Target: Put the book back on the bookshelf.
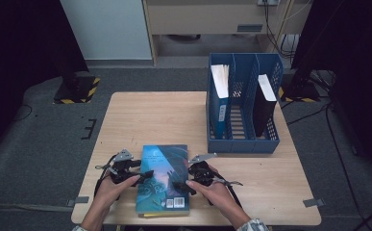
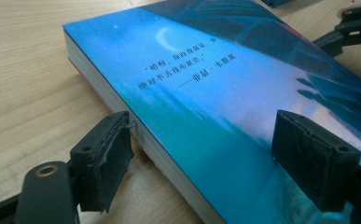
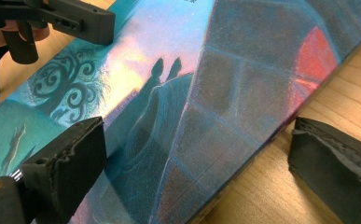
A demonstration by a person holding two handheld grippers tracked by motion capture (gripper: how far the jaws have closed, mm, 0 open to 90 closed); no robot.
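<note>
A blue-green paperback book [image 1: 164,178] lies flat near the table's front edge, between my two grippers. My left gripper [image 1: 142,175] is open and straddles the book's left long edge. In the left gripper view the book [image 2: 225,102] sits between the pads of this gripper [image 2: 208,158]: one is beside the page edges on the table, the other hangs over the cover. My right gripper [image 1: 183,182] is open at the book's right edge. In the right gripper view, one pad of this gripper [image 3: 201,163] is above the cover [image 3: 178,107] and the other over bare wood.
A blue three-slot file rack [image 1: 243,143] stands at the table's back right. It holds a blue binder [image 1: 219,96] in the left slot and a black book [image 1: 265,101] in the right slot. The wooden table [image 1: 140,115] ends just below the book.
</note>
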